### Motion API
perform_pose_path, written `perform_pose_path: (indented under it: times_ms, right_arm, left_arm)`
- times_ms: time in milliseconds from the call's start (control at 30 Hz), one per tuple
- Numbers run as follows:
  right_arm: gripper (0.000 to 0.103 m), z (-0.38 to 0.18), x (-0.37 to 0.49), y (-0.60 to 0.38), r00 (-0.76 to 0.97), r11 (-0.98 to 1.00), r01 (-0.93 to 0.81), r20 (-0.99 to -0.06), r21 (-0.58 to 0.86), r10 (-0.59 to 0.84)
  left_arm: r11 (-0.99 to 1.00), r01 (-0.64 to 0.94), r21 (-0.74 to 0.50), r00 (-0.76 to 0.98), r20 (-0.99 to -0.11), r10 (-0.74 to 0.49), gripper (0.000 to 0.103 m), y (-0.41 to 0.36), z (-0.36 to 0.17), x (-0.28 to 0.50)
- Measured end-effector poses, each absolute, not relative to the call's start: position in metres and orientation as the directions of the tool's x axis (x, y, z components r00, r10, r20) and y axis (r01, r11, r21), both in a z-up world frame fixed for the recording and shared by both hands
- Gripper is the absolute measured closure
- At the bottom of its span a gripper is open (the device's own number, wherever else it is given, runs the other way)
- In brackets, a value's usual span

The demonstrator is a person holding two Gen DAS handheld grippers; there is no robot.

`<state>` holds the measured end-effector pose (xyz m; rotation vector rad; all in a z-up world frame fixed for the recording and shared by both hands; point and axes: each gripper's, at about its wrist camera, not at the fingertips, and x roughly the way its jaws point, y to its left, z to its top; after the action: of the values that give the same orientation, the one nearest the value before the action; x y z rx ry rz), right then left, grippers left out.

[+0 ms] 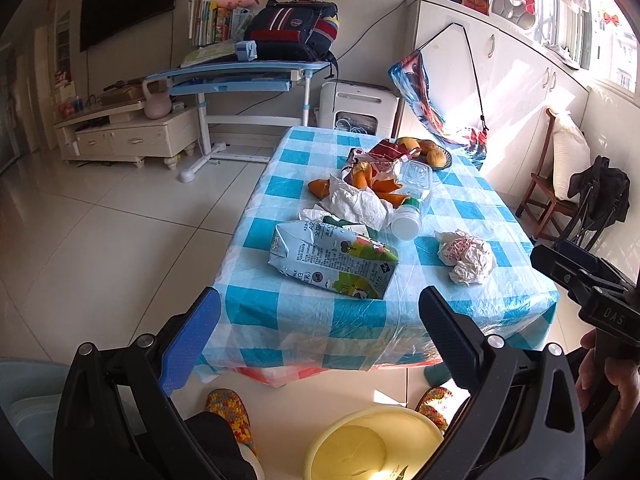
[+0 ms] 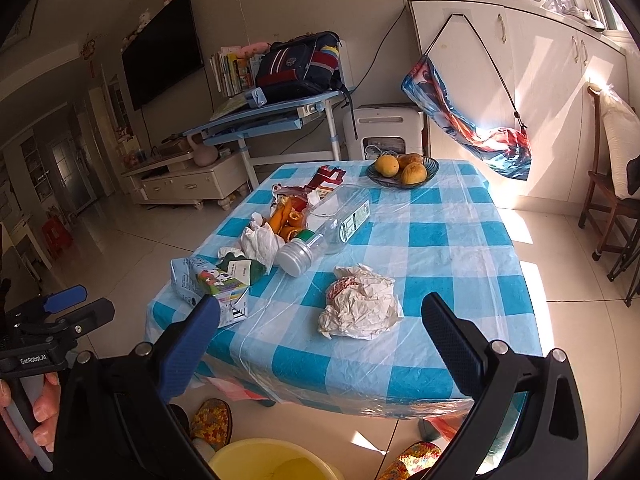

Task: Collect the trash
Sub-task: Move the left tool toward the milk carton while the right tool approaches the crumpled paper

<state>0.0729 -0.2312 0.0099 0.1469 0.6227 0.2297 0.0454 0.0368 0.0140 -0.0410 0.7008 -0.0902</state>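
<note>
Left gripper (image 1: 320,316) and right gripper (image 2: 320,320) — jaws wide apart, empty — before littered table (image 2: 440,240), above yellow bin (image 1: 376,440).

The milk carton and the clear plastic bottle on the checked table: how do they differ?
The milk carton is opaque, printed in blue, white and green, with flat faces, dented and crushed; the clear plastic bottle is see-through with a small label and a white cap, and keeps its rounded shape. The carton sits at the near left corner; the bottle lies further in, beside the orange peels. Both lie on their sides, neither held by a gripper.
</note>
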Motion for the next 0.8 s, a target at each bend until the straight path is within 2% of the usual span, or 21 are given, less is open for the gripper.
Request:
perform_pose_path:
  times_ms: [233,367,533,800]
  right_arm:
    - [0.006,0.005,0.081,-0.228,0.767,0.966,-0.170,-0.589,0.196,0.255]
    - [0.006,-0.003,0.098,-0.225,0.734,0.972,-0.162,-0.638,0.170,0.234]
    - [0.006,-0.016,0.123,-0.225,0.686,0.977,-0.157,-0.696,0.147,0.215]
    - [0.006,-0.032,0.141,-0.225,0.644,0.972,-0.169,-0.728,0.164,0.235]
  left_arm:
    - [0.995,0.066,-0.076,0.753,-0.650,-0.100,0.007,0.037,0.013,0.049]
    - [0.974,0.067,-0.215,0.696,-0.690,-0.200,0.007,0.044,0.008,0.069]
    - [0.914,-0.010,-0.407,0.618,-0.721,-0.314,0.007,0.053,-0.003,0.106]
    - [0.875,-0.164,-0.456,0.536,-0.786,-0.309,0.008,0.041,-0.036,0.155]
